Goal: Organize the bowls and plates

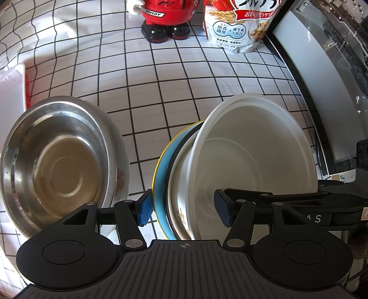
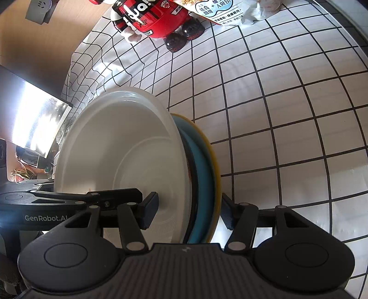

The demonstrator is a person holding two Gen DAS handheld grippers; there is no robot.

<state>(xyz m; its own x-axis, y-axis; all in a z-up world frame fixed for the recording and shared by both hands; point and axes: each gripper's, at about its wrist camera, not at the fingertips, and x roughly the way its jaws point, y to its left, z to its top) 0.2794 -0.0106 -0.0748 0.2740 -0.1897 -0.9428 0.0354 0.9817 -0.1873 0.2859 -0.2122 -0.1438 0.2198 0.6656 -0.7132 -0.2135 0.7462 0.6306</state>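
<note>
A stack of nested dishes stands tilted on edge: a white bowl inside a dark-rimmed bowl, backed by a blue plate with a yellow rim. My left gripper straddles the stack's near edge, one blue pad outside the plate, the other inside the white bowl. My right gripper straddles the same stack from the other side, fingers on either side of the white bowl and blue plate. A steel bowl rests in a white patterned plate to the left.
The table has a white cloth with a black grid. A red toy figure and a cereal bag stand at the back. A white box lies far left. A monitor stands at the right.
</note>
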